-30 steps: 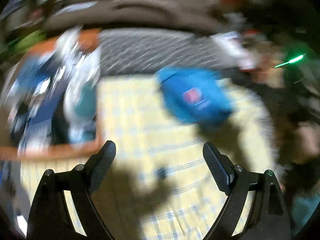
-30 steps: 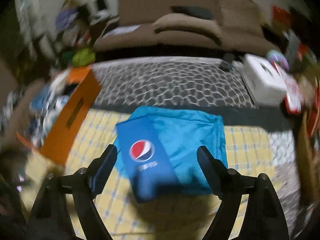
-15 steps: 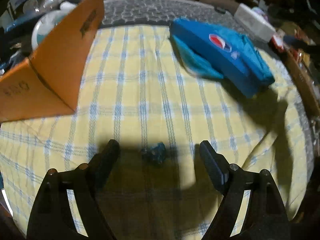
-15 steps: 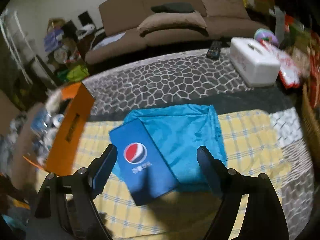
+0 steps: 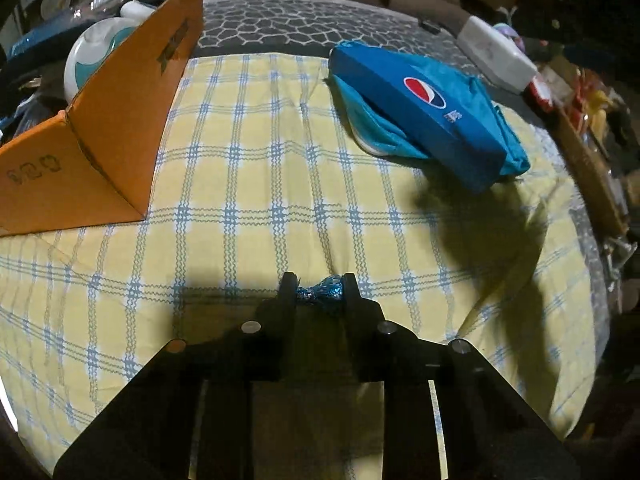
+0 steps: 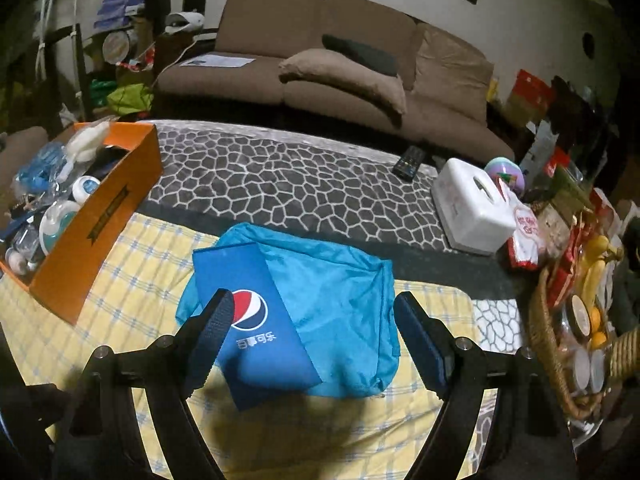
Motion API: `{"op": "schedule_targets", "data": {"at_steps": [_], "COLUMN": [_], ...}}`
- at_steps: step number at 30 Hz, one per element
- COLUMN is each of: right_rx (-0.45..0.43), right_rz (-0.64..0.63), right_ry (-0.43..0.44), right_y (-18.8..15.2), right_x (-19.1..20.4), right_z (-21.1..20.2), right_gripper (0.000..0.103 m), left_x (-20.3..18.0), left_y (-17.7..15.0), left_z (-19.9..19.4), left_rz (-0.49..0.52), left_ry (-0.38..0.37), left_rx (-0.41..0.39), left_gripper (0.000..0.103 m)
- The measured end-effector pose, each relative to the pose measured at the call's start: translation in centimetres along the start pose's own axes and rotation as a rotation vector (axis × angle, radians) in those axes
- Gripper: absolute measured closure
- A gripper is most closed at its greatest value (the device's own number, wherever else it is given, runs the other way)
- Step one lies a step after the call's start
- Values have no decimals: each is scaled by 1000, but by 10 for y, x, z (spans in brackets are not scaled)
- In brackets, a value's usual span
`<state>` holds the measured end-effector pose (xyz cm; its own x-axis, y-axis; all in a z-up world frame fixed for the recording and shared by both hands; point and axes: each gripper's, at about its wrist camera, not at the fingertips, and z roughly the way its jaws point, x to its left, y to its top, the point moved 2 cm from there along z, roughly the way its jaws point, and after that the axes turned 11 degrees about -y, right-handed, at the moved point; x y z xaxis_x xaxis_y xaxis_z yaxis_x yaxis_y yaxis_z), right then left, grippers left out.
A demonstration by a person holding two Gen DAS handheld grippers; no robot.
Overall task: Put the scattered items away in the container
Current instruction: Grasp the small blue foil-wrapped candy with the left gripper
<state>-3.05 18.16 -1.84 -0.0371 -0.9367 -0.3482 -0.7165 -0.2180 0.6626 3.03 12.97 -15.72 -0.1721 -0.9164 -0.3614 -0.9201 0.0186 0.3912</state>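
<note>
A small candy in blue foil (image 5: 320,295) lies on the yellow checked cloth (image 5: 248,184), low in the left wrist view. My left gripper (image 5: 319,286) is closing around it, and both pads touch the wrapper's ends. The orange cardboard box (image 5: 120,100) stands to the upper left, filled with several items. My right gripper (image 6: 314,304) hangs open over a blue Pepsi box (image 6: 256,320) that rests on a teal fabric bag (image 6: 340,300). Nothing sits between the right fingers. The orange box (image 6: 100,224) appears at the left of the right wrist view.
A grey stone-pattern mat (image 6: 300,192) lies beyond the cloth, with a remote (image 6: 408,162) and a white tissue box (image 6: 472,208) on it. A wicker basket (image 6: 544,340) with snacks and fruit stands at the right. A brown sofa (image 6: 340,72) is behind.
My left gripper came down over the blue candy and its fingers closed from wide apart onto it. The right gripper shifted and rolled a little above the Pepsi box, still open.
</note>
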Motion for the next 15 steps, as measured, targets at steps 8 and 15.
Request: {"op": "schedule_targets", "data": {"at_steps": [8, 15], "right_rx": [-10, -30], "right_rz": [3, -17], "right_ry": [3, 1], "right_y": [2, 5], "right_x": [3, 9], "right_z": [-3, -10], "right_gripper": [20, 20], "left_x": [-1, 4], "left_y": [21, 45], "left_z": [-13, -35], "left_rz": [13, 3], "left_ry": [-56, -104], "left_rx": [-57, -126], "left_gripper": [83, 84]}}
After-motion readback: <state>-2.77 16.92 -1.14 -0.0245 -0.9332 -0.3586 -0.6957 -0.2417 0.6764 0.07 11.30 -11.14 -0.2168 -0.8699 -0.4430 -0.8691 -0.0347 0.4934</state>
